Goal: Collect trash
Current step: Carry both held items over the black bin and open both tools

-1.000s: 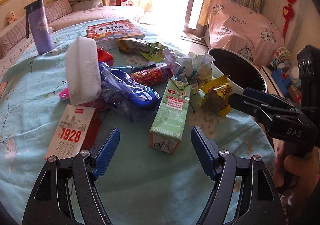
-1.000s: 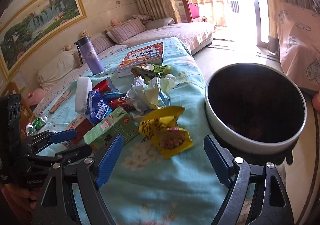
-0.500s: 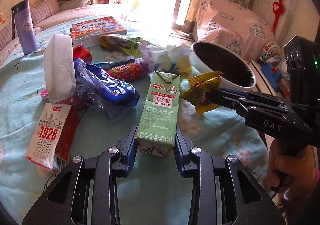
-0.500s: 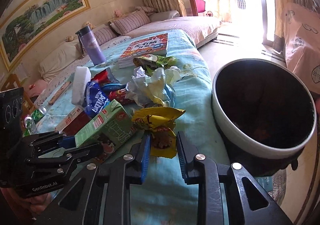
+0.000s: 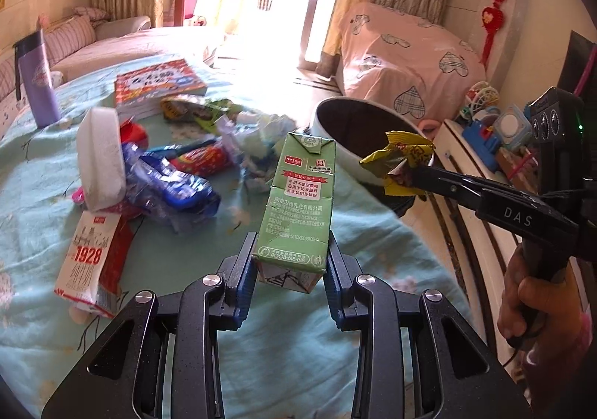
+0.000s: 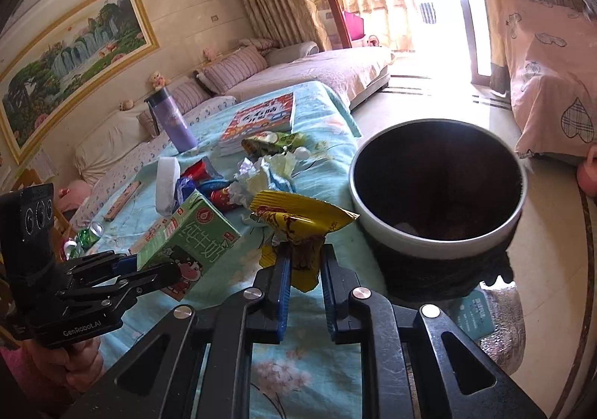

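My left gripper [image 5: 289, 269] is shut on a green milk carton [image 5: 298, 202] and holds it lifted above the turquoise tablecloth [image 5: 283, 355]; the carton also shows in the right wrist view [image 6: 186, 236]. My right gripper [image 6: 303, 269] is shut on a yellow snack wrapper [image 6: 298, 217], held up just left of the round white bin [image 6: 440, 236]. In the left wrist view the wrapper [image 5: 403, 158] hangs in front of the bin's rim [image 5: 335, 143]. The bin's inside is dark.
On the cloth lie a crumpled paper wad [image 5: 257, 135], a blue wrapper [image 5: 175, 187], a red wrapper [image 5: 201, 159], a white sponge [image 5: 100, 154], a red "1928" carton [image 5: 89, 266], a book [image 5: 156, 83], a green wrapper [image 6: 272, 141]. A purple bottle [image 5: 35, 83] stands far left.
Both grippers closed, the left on the green carton and the right on the yellow wrapper. Both items have since been lifted off the cloth, the wrapper toward the bin.
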Tool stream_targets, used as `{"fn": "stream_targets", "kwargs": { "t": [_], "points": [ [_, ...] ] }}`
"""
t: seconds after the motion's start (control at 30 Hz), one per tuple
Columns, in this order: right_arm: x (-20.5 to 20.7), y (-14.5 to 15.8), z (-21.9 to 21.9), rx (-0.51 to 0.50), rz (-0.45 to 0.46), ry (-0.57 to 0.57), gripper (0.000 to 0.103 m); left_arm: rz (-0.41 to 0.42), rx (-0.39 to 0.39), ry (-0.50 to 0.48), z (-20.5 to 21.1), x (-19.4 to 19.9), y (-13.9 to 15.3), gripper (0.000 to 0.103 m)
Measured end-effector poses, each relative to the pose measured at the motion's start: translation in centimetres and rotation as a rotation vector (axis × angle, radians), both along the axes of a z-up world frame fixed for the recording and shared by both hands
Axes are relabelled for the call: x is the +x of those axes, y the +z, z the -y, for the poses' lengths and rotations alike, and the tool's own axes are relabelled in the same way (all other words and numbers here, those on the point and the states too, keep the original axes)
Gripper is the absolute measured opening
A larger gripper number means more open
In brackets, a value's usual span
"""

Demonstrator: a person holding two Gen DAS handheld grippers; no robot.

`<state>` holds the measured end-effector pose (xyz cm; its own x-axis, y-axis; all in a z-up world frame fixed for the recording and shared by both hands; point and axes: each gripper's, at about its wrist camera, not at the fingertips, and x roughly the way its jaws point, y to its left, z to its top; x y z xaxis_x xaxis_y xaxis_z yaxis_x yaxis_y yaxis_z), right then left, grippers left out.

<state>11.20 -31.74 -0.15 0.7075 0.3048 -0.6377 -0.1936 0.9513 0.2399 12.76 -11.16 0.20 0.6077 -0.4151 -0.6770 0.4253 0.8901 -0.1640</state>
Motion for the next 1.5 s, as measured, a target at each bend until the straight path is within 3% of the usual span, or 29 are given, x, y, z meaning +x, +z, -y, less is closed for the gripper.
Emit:
{"fn": "stream_targets", "kwargs": {
  "t": [0.23, 0.27, 0.7, 1.03, 1.4, 1.5],
  "points": [
    [0.4, 0.7, 2.6, 0.005, 0.016, -0.057, 0.014, 0.033, 0.007, -0.034, 2.0, 0.7, 1.1, 0.031],
    [0.4, 0.7, 2.9, 0.006, 0.015, -0.061, 0.004, 0.034, 0.009, -0.040, 2.4, 1.0, 1.2, 0.031],
    [2.6, 0.9, 6.8, -0.002, 0.027, -0.129, 0.003, 0.047, 0.040, -0.086, 7.6, 4.4, 2.5, 0.031],
    [6.7, 0.3, 10.8, -0.055, -0.019, -0.193, 0.003, 0.000, 0.083, -0.130, 13.0, 9.1, 2.2, 0.031],
    [9.2, -1.2, 11.8, -0.056, -0.071, -0.189, 0.003, -0.070, 0.124, -0.137, 16.2, 12.3, 0.2, 0.032],
    [9.6, -1.6, 11.9, -0.043, -0.084, -0.190, 0.009, -0.093, 0.123, -0.138, 16.4, 12.6, -0.1, 0.039]
  ]
}}
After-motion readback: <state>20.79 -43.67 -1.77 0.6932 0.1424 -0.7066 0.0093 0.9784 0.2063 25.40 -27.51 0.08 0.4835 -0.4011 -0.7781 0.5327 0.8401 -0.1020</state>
